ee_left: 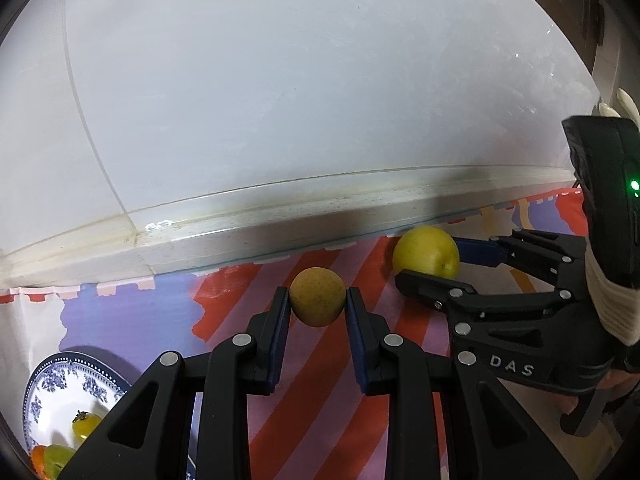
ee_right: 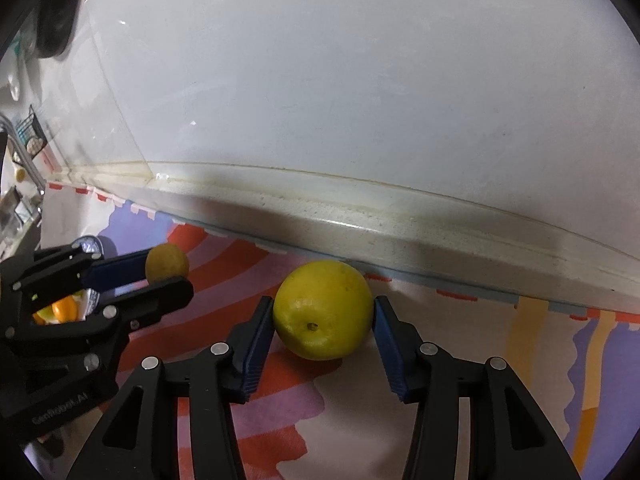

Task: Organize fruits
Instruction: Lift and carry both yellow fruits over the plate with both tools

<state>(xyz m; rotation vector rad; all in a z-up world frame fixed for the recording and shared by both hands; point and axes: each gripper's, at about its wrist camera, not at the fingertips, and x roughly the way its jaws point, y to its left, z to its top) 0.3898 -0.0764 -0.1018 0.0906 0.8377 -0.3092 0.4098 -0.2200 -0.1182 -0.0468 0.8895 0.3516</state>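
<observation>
My left gripper (ee_left: pixel 317 300) is shut on a small round brownish-yellow fruit (ee_left: pixel 317 297), held between its blue pads above the striped cloth; it also shows in the right wrist view (ee_right: pixel 167 265). My right gripper (ee_right: pixel 323 314) has its blue pads against both sides of a large yellow citrus fruit (ee_right: pixel 323 310) that sits on the cloth near the wall ledge; this fruit also shows in the left wrist view (ee_left: pixel 425 252). A blue-patterned white plate (ee_left: pixel 60 388) at the lower left holds a yellow cherry tomato (ee_left: pixel 85 424), a green fruit (ee_left: pixel 58 456) and an orange one.
A colourful striped cloth (ee_left: pixel 320 400) covers the counter. A pale stone ledge (ee_left: pixel 280 232) and white wall run along the back. In the right wrist view, kitchen items and a rack (ee_right: pixel 28 140) stand at the far left.
</observation>
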